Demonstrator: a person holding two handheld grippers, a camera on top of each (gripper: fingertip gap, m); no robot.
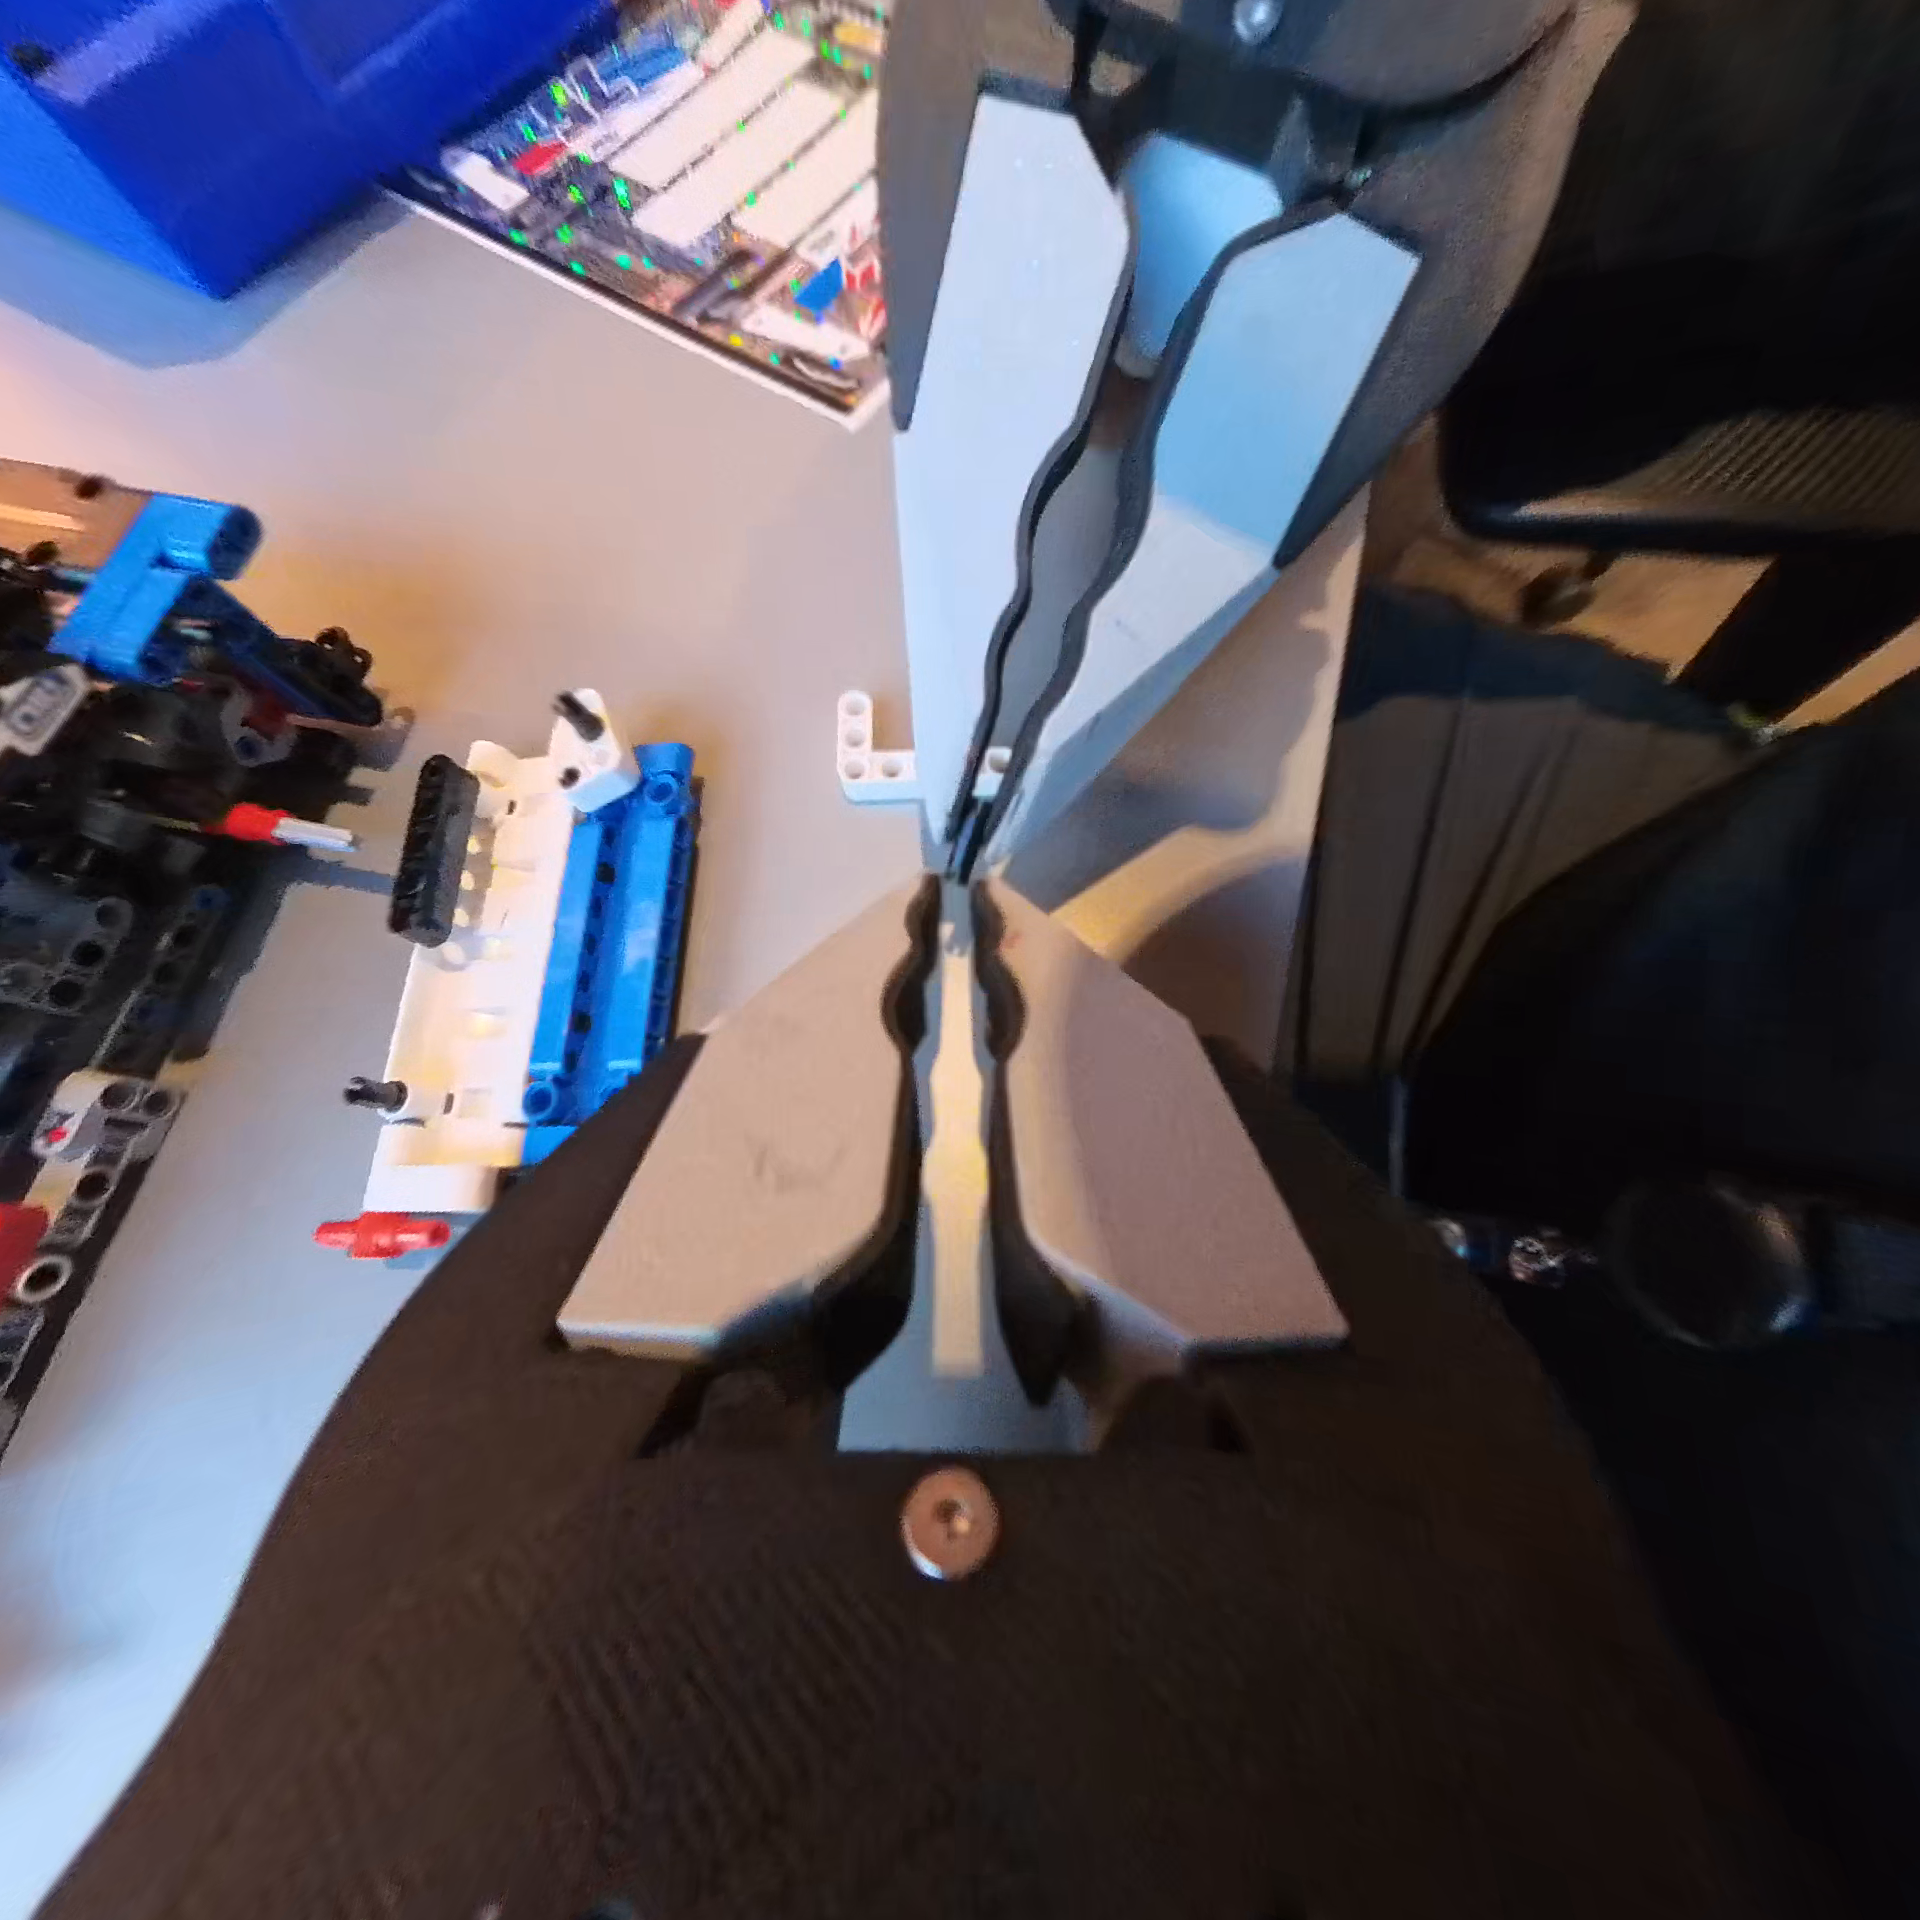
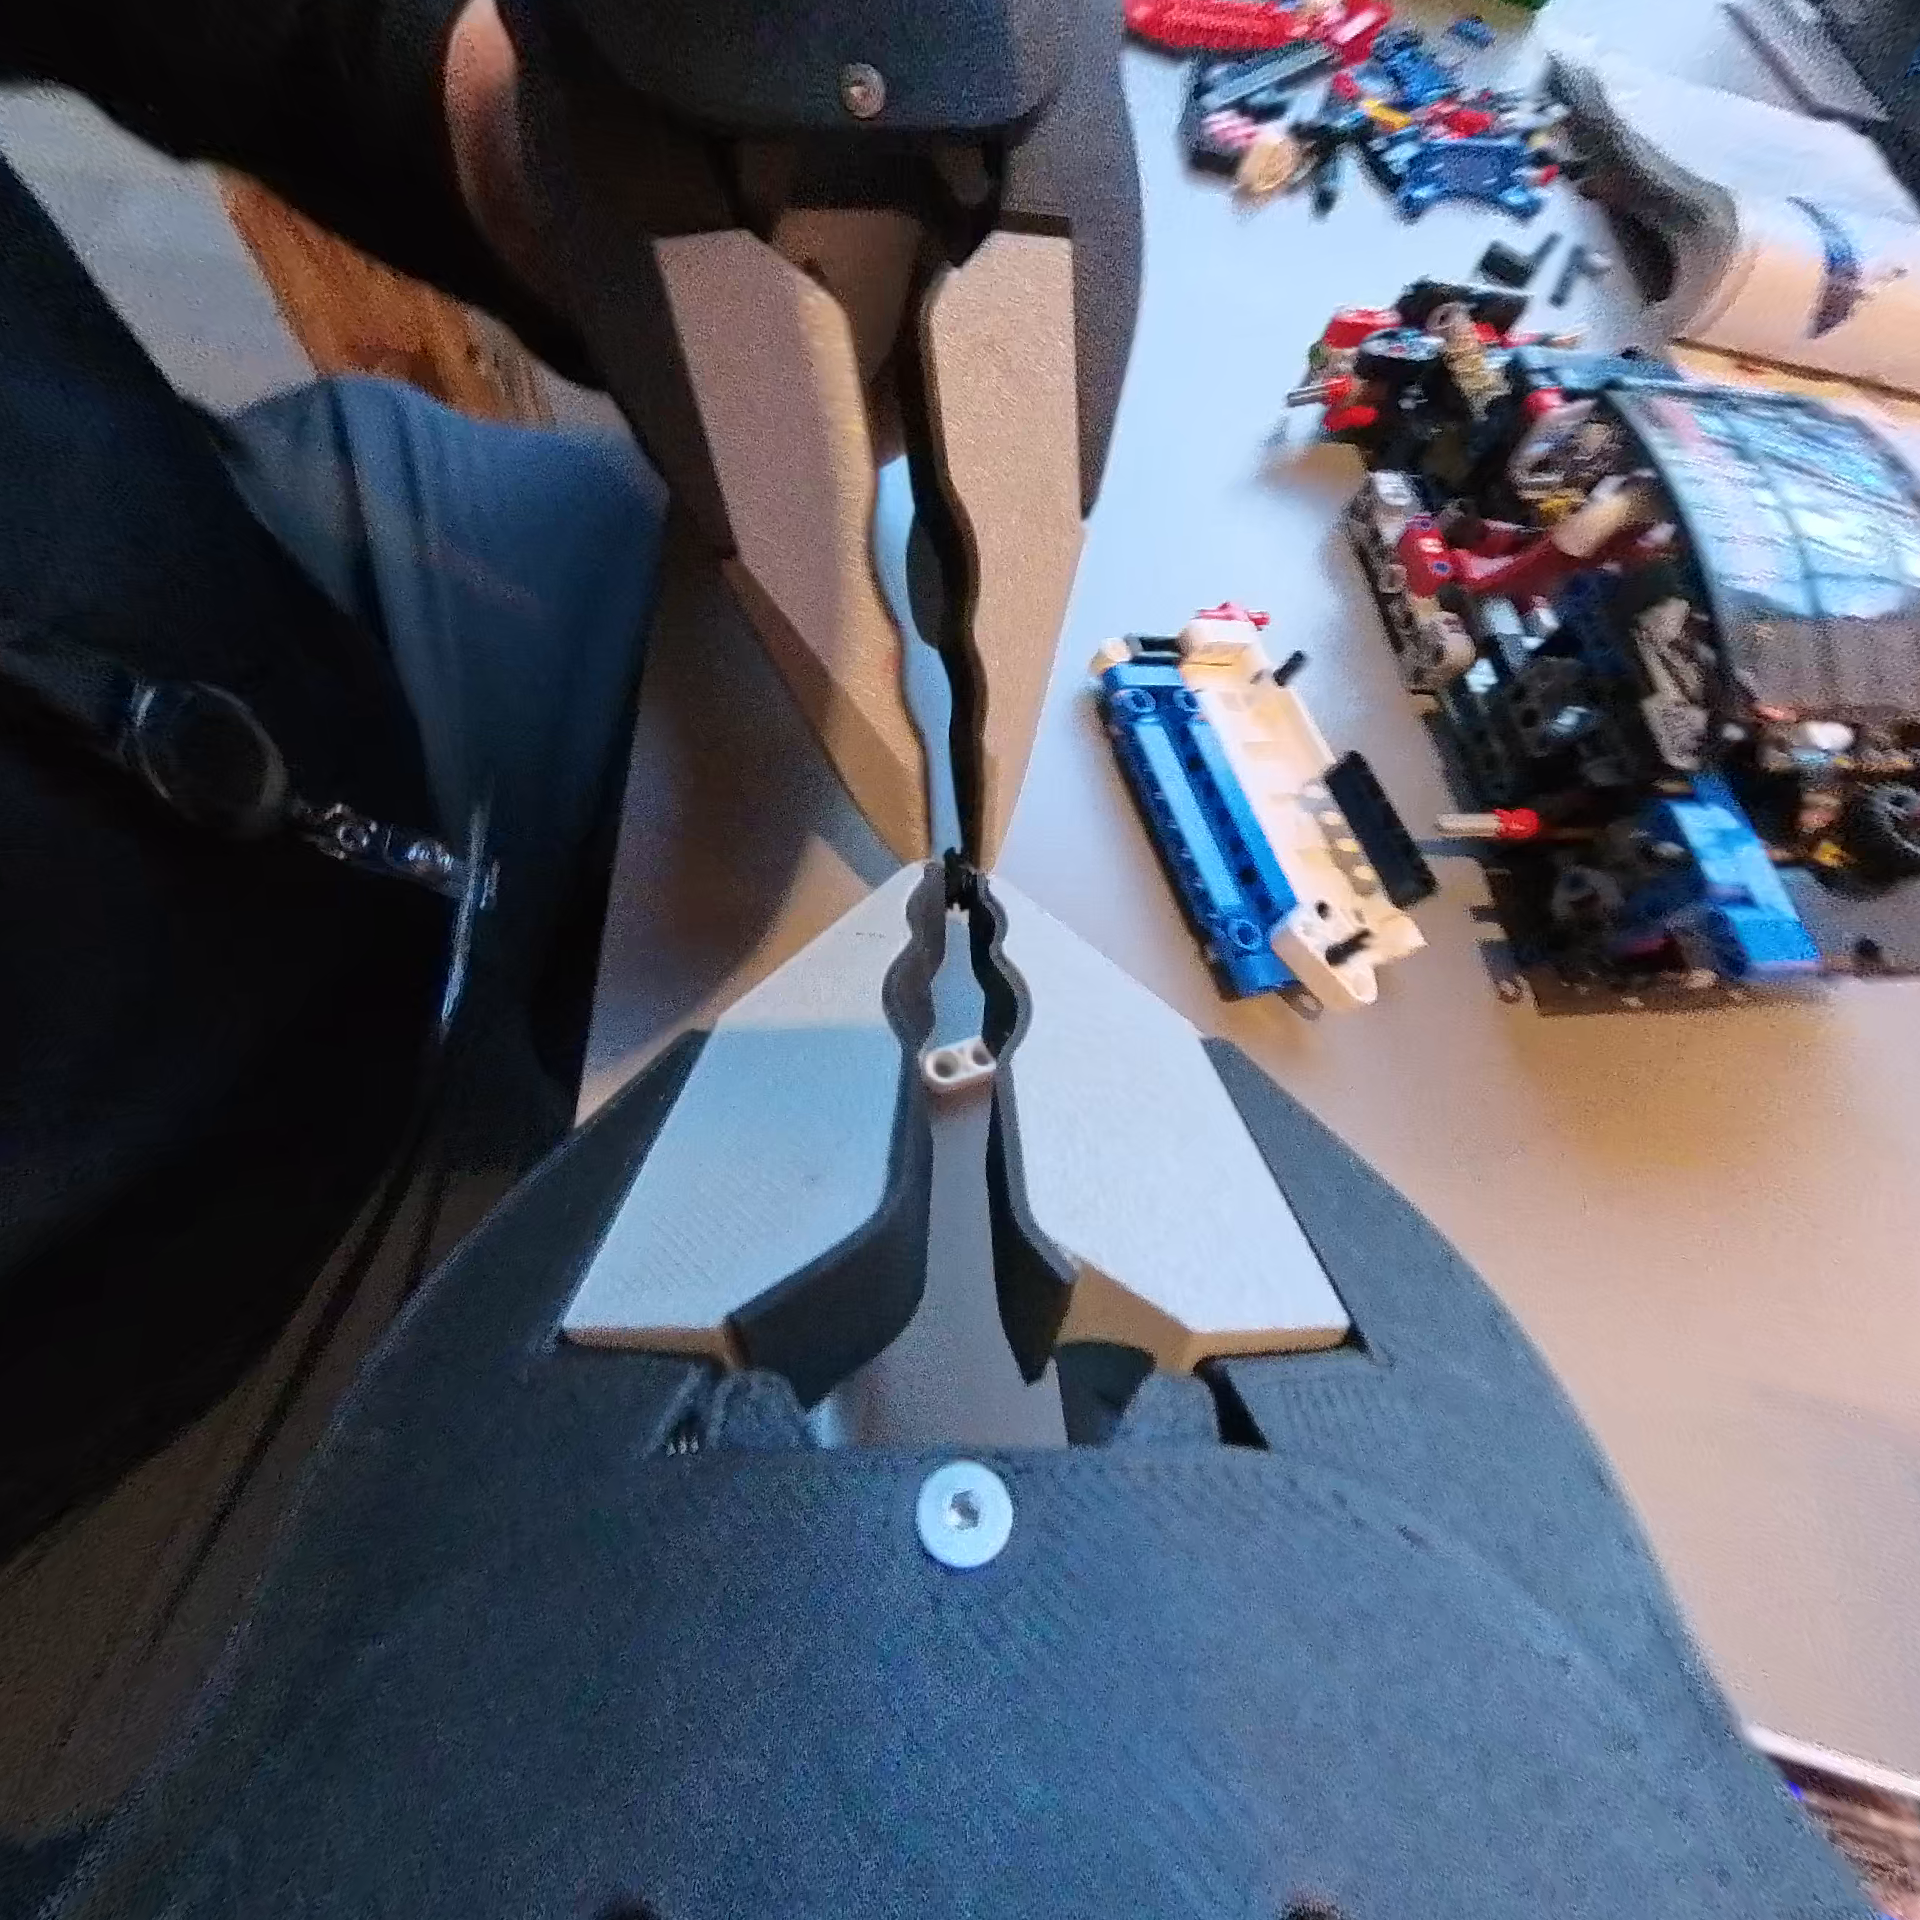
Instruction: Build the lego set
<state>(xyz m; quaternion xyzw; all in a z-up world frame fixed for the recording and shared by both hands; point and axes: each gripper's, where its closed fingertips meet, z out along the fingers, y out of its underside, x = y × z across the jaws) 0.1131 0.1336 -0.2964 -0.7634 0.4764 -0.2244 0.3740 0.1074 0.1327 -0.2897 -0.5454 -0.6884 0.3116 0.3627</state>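
Your left gripper (image 1: 954, 896): pressed together, tip-to-tip against the right gripper (image 2: 954, 883).
Right gripper: pinched the white L-shaped beam (image 1: 871, 750).

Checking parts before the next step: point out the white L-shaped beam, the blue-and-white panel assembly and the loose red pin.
white L-shaped beam (image 1: 871, 767): left wrist view, its corner.
blue-and-white panel assembly (image 2: 1262, 821): right wrist view, white middle.
loose red pin (image 1: 379, 1234): left wrist view, its shaft.

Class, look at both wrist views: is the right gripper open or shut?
Shut, as far as the pictures show. The right gripper has its fingertips pinched together on a small black piece, tip to tip with the left gripper.
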